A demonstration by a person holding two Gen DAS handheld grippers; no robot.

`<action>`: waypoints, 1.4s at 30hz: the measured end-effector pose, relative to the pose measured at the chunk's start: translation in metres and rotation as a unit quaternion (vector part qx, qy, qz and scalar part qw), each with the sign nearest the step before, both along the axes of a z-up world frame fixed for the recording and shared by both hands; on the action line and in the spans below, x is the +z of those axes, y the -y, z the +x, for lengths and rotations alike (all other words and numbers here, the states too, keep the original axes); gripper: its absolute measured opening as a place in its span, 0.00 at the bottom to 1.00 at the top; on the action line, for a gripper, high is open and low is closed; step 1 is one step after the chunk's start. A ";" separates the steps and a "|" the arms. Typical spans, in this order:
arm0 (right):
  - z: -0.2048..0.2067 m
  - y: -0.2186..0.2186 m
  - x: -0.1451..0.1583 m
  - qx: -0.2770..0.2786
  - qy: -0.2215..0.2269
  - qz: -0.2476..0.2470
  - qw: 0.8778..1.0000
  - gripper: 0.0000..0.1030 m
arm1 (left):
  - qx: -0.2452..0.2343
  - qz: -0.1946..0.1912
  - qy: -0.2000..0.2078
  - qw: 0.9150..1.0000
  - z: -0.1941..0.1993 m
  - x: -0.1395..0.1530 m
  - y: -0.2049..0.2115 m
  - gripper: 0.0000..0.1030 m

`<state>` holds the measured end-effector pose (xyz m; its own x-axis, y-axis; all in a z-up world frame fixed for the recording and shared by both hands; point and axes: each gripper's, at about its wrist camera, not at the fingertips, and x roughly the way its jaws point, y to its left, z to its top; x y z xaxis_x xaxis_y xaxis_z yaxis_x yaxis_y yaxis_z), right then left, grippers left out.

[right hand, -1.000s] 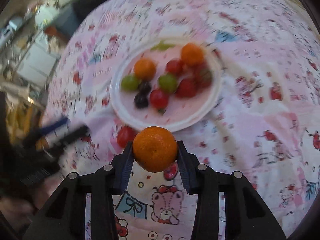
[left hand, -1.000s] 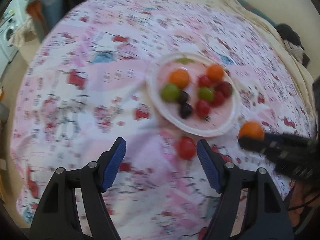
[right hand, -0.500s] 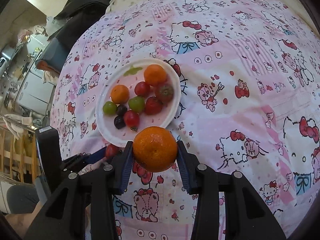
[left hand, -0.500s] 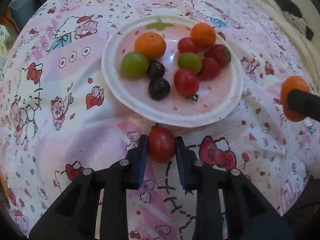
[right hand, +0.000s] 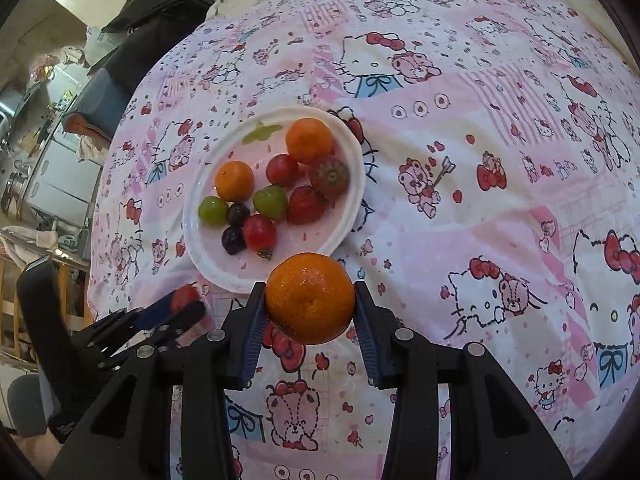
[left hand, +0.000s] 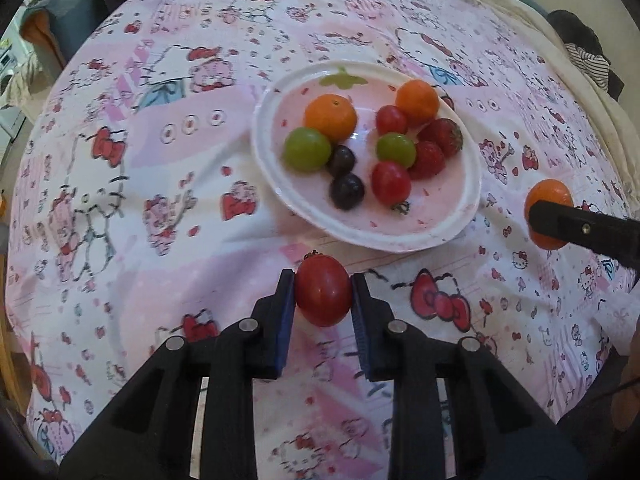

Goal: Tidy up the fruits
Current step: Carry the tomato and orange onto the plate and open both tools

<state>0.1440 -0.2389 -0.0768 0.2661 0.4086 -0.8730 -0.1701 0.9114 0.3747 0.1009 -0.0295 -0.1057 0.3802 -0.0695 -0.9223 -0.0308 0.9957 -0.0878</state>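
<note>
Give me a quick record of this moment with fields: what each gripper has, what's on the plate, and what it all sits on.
left gripper: shut on a red tomato, near the plate's front edge
right gripper: shut on a mandarin
plate: white rim, pink centre
on the plate: two mandarins, two green grapes, two dark grapes, two red tomatoes, two strawberries
surface: pink cartoon-print cloth
fruit loose on the cloth: none visible
</note>
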 end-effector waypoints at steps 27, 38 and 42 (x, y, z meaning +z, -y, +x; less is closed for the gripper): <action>0.087 -0.030 -0.005 0.000 0.021 0.048 0.999 0.43 | -0.014 0.012 0.090 0.996 0.090 0.046 -0.028 0.23; 0.100 -0.047 -0.033 0.020 -0.013 0.053 0.998 0.45 | -0.030 -0.002 0.063 0.998 0.112 0.008 -0.017 0.24; 0.099 -0.043 -0.031 0.012 -0.017 0.079 0.997 0.72 | -0.030 -0.012 0.047 0.998 0.111 0.007 -0.018 0.51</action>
<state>0.2433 -0.1962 -0.1075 0.2255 0.5479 -0.8056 -0.1755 0.8362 0.5196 0.2115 -0.0112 -0.0987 0.4586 -0.1165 -0.8810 0.0385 0.9930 -0.1113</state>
